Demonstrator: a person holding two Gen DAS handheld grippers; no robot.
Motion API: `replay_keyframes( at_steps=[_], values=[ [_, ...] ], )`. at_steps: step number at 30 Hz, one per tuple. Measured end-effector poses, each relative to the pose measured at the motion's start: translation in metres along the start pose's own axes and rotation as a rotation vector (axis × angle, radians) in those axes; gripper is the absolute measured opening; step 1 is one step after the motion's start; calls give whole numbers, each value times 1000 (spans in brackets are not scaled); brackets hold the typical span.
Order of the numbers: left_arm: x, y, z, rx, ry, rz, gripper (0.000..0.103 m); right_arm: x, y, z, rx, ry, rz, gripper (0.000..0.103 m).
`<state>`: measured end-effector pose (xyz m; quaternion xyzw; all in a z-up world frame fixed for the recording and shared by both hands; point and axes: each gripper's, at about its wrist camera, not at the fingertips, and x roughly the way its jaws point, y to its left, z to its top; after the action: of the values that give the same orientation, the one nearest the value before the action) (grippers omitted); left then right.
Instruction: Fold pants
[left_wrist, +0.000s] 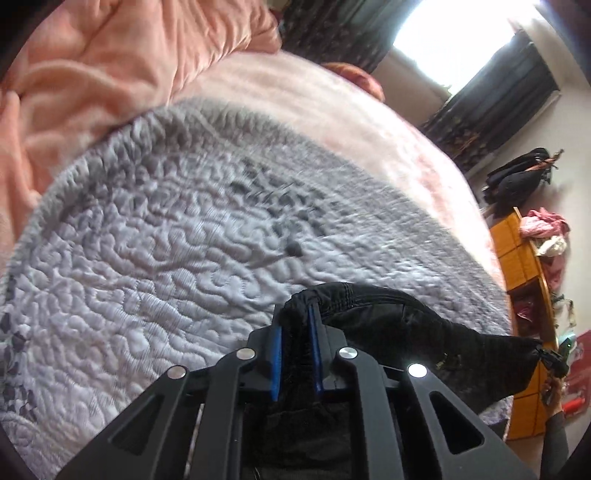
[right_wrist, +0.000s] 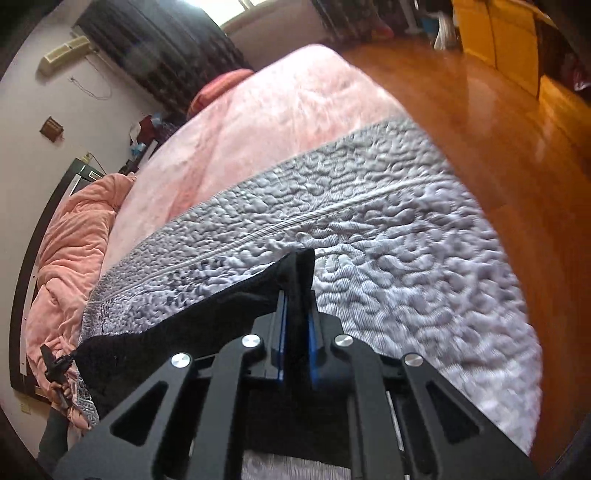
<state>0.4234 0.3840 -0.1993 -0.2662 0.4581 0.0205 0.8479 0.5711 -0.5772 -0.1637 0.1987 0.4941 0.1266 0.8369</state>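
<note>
The black pants hang stretched between both grippers above the grey quilted bedspread. My left gripper is shut on one end of the pants' edge, which bunches over its blue pads. In the left wrist view the cloth runs right to the other gripper, small at the edge. My right gripper is shut on the other end of the pants; the cloth runs left and down to the left gripper. The rest of the pants is hidden below the grippers.
The grey bedspread lies over a pink blanket on the bed. A bunched peach duvet lies at the head end. A wooden floor lies beside the bed. An orange cabinet with clothes stands by the wall.
</note>
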Motion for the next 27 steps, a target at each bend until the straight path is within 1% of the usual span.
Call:
replay_keyframes(
  at_steps=[3, 5, 8, 10, 16, 20, 27],
  values=[
    [-31, -7, -8, 10, -36, -45, 12, -40, 3, -20, -2, -40, -15, 7],
    [-50, -8, -16, 16, -58, -68, 12, -65, 4, -41, -8, -67, -30, 7],
    [-78, -4, -34, 14, -81, -101, 12, -92, 2, -72, -6, -104, -29, 7],
    [-91, -1, -46, 16, -90, -110, 12, -107, -1, -99, -10, -123, -50, 7],
    [-125, 11, -85, -12, -109, -144, 12, -134, -14, -164, 37, -166, -53, 7],
    [-142, 25, -108, -39, -117, -146, 12, -151, -17, -197, 61, -188, -49, 8],
    [-152, 51, -147, -100, -113, -163, 13, -169, -18, -252, 91, -205, -49, 9]
  ],
)
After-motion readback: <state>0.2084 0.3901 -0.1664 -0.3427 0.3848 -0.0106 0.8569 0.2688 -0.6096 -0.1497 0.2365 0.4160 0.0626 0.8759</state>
